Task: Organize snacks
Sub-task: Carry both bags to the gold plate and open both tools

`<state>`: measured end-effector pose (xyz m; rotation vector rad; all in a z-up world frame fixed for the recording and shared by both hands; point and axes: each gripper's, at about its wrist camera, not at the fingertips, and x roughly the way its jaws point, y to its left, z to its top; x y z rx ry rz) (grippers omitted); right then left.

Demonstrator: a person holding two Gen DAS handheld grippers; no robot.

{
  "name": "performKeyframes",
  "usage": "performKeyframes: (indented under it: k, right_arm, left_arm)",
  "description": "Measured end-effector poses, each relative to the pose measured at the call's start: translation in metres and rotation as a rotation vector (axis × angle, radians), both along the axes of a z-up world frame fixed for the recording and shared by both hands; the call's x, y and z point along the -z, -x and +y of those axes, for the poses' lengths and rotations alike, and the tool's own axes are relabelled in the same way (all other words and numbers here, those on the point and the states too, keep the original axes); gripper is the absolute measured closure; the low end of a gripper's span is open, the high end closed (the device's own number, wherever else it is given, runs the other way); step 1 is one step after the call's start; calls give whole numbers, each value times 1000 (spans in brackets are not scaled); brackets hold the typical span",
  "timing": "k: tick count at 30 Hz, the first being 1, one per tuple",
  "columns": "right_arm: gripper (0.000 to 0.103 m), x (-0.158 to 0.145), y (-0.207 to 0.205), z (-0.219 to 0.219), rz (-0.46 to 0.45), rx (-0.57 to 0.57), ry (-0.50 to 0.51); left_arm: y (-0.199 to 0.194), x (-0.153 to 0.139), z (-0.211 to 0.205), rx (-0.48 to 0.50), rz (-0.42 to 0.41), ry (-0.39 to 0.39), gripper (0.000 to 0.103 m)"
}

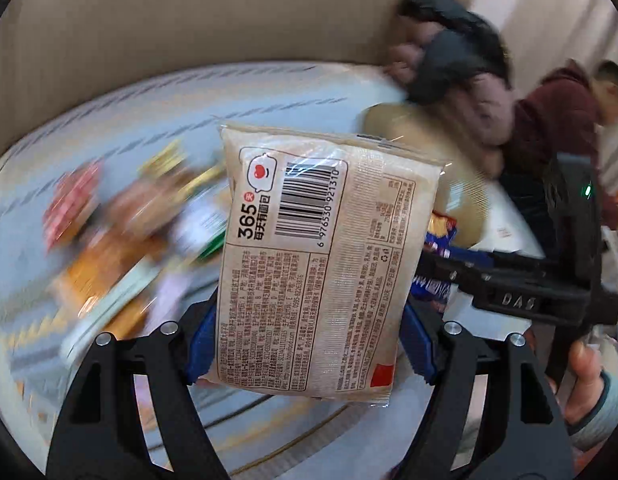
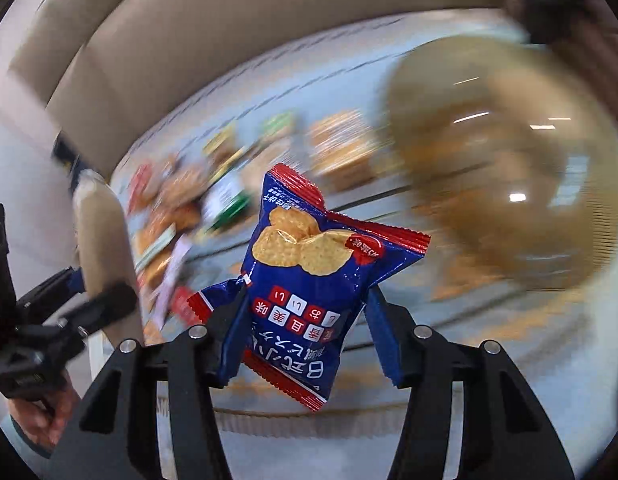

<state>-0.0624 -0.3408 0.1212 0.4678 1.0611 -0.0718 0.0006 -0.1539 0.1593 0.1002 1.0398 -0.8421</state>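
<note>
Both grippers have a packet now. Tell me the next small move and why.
Probably carry both packets toward the round tan bowl. The left gripper clamps the beige bread packet, the right gripper the blue biscuit packet, both lifted clear of the blurred snack pile.

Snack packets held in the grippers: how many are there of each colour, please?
Beige bread packet, in the left gripper: 1
Blue and red cracker packet, in the right gripper: 1
Total held: 2
The other snacks on the bed are too blurred to count.
</note>
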Motion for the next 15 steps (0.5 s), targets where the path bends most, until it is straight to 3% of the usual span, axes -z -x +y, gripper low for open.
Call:
performKeyframes:
  k: [5, 9, 12, 15]
  right_arm:
    - [50, -34, 17, -74, 13, 164, 78]
    - [48, -41, 6, -104, 37, 207, 126]
    - [23, -36, -4, -113, 40, 214, 144]
    - [23, -33, 1, -116, 58, 211, 159]
  left_arm:
    - [-14, -27, -92, 111, -1, 53, 27]
    - [-32, -22, -154, 157, 60, 81, 25]
    - [-39, -15, -169, 150, 54, 75, 16]
    - [-45, -10, -155, 131, 107, 102, 15]
